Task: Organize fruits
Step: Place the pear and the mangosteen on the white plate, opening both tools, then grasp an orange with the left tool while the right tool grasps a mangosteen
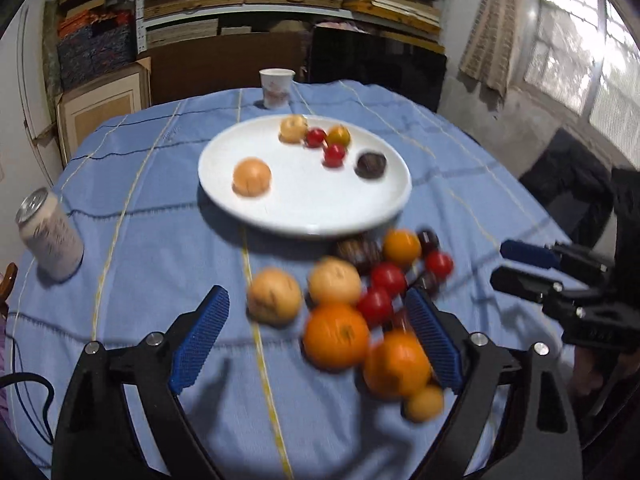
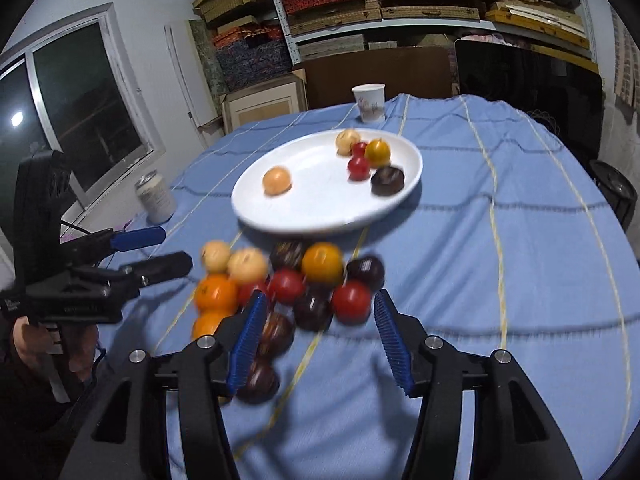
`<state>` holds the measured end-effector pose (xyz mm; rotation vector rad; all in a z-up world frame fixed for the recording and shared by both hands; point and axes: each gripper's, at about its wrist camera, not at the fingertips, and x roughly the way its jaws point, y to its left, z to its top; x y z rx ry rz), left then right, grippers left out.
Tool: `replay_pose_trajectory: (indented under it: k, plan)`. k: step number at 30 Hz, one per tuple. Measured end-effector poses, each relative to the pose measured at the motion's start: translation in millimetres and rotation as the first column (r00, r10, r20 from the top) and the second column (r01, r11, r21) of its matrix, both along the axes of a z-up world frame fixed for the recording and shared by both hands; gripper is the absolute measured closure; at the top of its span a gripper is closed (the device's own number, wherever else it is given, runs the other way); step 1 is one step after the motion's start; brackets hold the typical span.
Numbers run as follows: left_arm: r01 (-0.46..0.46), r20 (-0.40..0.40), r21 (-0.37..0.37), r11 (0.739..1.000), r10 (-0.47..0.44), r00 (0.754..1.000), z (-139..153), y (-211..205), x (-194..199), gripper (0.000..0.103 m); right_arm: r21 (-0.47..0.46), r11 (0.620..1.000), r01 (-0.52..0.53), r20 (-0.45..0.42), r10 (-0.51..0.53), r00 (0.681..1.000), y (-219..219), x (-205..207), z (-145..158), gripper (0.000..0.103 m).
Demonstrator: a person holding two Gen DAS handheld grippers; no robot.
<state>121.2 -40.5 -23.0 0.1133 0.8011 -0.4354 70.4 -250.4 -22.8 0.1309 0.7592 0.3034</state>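
Blue-padded left gripper (image 1: 316,344) spread wide, empty, w/ fruit pile (image 1: 360,300) on the blue-cloth bench (image 1: 160,240) between its fingers; I'd say lining up a pick. Right gripper (image 2: 320,340) part-open, empty too. Six fruits already on white round plate (image 1: 304,208).

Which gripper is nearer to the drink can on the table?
Left. The left gripper is on the can's side of the fruit pile; the right gripper is beyond the pile from it.

left gripper (image 1: 316,344) jaws wide apart, empty; right gripper (image 2: 320,336) jaws parted, empty; both angled downward.
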Motion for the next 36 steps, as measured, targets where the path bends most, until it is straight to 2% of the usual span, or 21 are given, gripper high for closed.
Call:
replay_pose_trajectory:
  k: [4,8,11,12,14,15,17,19,22,26,28,31,36]
  plan:
    - [0.005,0.005,0.018,1.0,-0.005,1.0,-19.1,-5.7,-33.5,0.015,-0.012,1.0,0.016,-0.011,-0.016,1.0,5.7,-20.6,-19.3,0.046]
    - [-0.017,0.017,0.032,0.999,0.016,1.0,-31.1,-14.5,-46.7,0.016,-0.041,0.998,0.049,0.002,-0.049,0.999,8.4,-32.6,-33.2,0.046]
    - [-0.021,0.023,0.037,0.999,0.02,1.0,-32.6,-20.5,-46.4,0.018,-0.043,0.998,0.051,0.019,-0.05,0.999,8.1,-33.4,-31.8,0.046]
    - [-0.03,0.021,0.039,0.999,0.029,0.999,-33.3,-23.1,-44.9,0.02,-0.044,0.998,0.053,0.016,-0.052,0.999,7.6,-32.0,-32.1,0.046]
    - [-0.029,-0.016,0.029,0.999,0.029,0.999,-36.8,-28.3,-38.6,0.041,-0.041,0.997,0.059,0.009,-0.059,0.998,6.3,-30.4,-33.1,0.046]
    - [-0.016,-0.048,0.013,1.0,0.016,0.999,-41.3,-31.5,-34.4,0.046,-0.038,0.997,0.06,0.008,-0.06,0.998,5.5,-30.1,-33.2,0.046]
    - [-0.009,-0.062,-0.026,1.0,0.007,0.998,-42.3,-33.1,-32.6,0.056,-0.033,0.997,0.063,0.01,-0.063,0.998,4.7,-29.8,-33.2,0.046]
    - [-0.012,-0.063,-0.031,0.999,0.01,0.998,-43.0,-33.0,-32.9,0.057,-0.026,0.998,0.063,0.011,-0.062,0.998,3.7,-29.9,-33.2,0.046]
    - [-0.016,-0.08,-0.089,0.996,0.009,0.997,-43.4,-25.1,-31.1,0.058,-0.023,0.998,0.058,0.01,-0.058,0.998,3.6,-30.5,-33.1,0.046]
    - [-0.049,-0.018,-0.154,0.987,0.047,0.999,-33.8,-12.1,-39.0,0.058,-0.025,0.999,0.037,0.009,-0.037,0.999,5.7,-31.2,-33.7,0.046]
    - [-0.089,0.022,-0.179,0.98,0.094,0.995,-28.5,-1.3,-44.1,0.058,-0.071,0.997,0.004,0.011,-0.003,1.0,16.0,-33.2,-34.1,0.046]
    - [-0.143,0.014,-0.221,0.965,0.15,0.989,-27.4,13.5,-41.3,0.058,-0.141,0.988,-0.058,0.013,0.061,0.998,35.8,-35.8,-34.3,0.046]
    - [-0.141,0.007,-0.22,0.965,0.146,0.989,-27.3,14.0,-40.1,0.058,-0.141,0.986,-0.085,-0.026,0.082,0.996,55.4,-24.6,-32.6,0.048]
